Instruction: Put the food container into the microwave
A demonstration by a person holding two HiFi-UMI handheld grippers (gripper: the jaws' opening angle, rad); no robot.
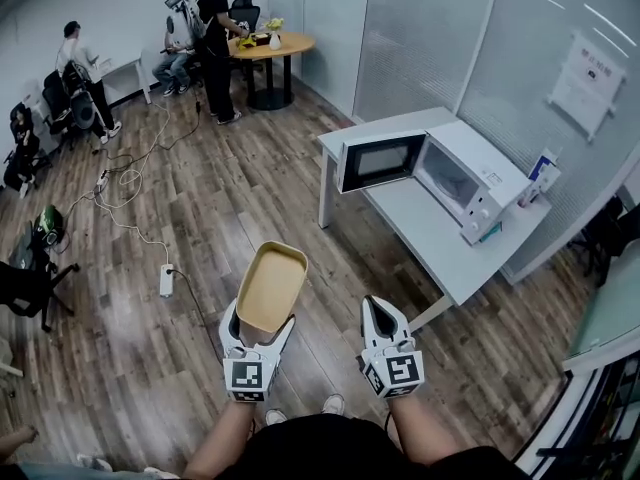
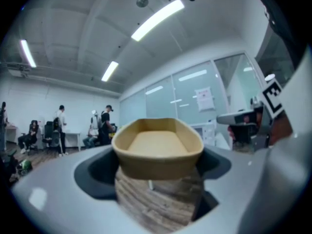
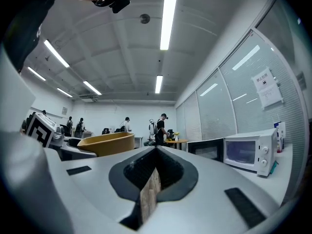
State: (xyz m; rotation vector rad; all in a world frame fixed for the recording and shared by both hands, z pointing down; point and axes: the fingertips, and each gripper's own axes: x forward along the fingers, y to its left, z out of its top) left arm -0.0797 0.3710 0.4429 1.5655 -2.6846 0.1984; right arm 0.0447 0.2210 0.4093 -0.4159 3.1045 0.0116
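My left gripper (image 1: 257, 324) is shut on the near end of an empty tan food container (image 1: 271, 286), which it holds out level above the wood floor. In the left gripper view the container (image 2: 157, 146) sits between the jaws, its open top up. To its right my right gripper (image 1: 381, 315) is shut with nothing in it; the right gripper view shows its jaws (image 3: 155, 173) closed together and the container (image 3: 103, 143) off to the left. The white microwave (image 1: 455, 176) stands on a white table (image 1: 437, 247) ahead to the right, with its dark door (image 1: 380, 160) swung open to the left.
Cables and a power strip (image 1: 167, 279) lie on the floor at left. A black chair (image 1: 28, 286) stands at far left. People stand and sit around a round wooden table (image 1: 273, 46) and desks at the back. Glass partition walls (image 1: 440, 38) run behind the microwave table.
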